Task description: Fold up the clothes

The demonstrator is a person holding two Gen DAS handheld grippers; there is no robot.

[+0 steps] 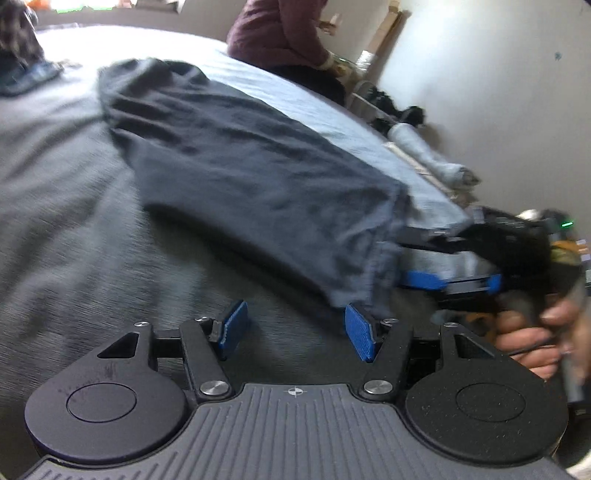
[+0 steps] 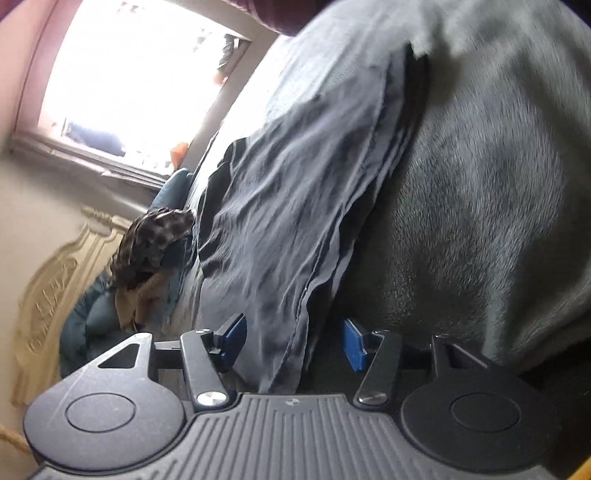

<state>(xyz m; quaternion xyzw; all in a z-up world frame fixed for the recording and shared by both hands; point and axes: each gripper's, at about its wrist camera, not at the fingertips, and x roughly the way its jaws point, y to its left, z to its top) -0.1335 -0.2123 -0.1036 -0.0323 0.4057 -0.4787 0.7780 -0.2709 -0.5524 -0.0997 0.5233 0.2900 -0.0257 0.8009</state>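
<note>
On the grey fuzzy bed blanket [image 1: 74, 221] lies the dark charcoal cotton garment [image 1: 236, 162], stretched lengthwise away from the left wrist camera, wrinkled, with its near hem lifted off the bed at lower right. Left gripper [image 1: 295, 328]: blue pads spread wide apart, nothing between them; the garment's near corner hangs just above and beside the right-hand pad [image 1: 360, 334], contact not resolvable through motion blur. Right gripper [image 1: 421, 258], seen from the left wrist view, comes in from the right at the raised hem, with a hand [image 1: 532, 339] on its grip; its blue-tipped fingers reach into the bunched cloth edge.

Right wrist view: right gripper [image 2: 293, 341] jaws parted, with a folded, layered edge of the garment [image 2: 295, 206] running down between the two blue pads. Cloth sits closer to the left pad; neither pad is visibly pressed against it.

Background: a person in a maroon top [image 1: 280, 33] sits at the far bed edge; a bright window [image 2: 129, 81] and a cream carved headboard [image 2: 48, 295] appear in the right wrist view.
</note>
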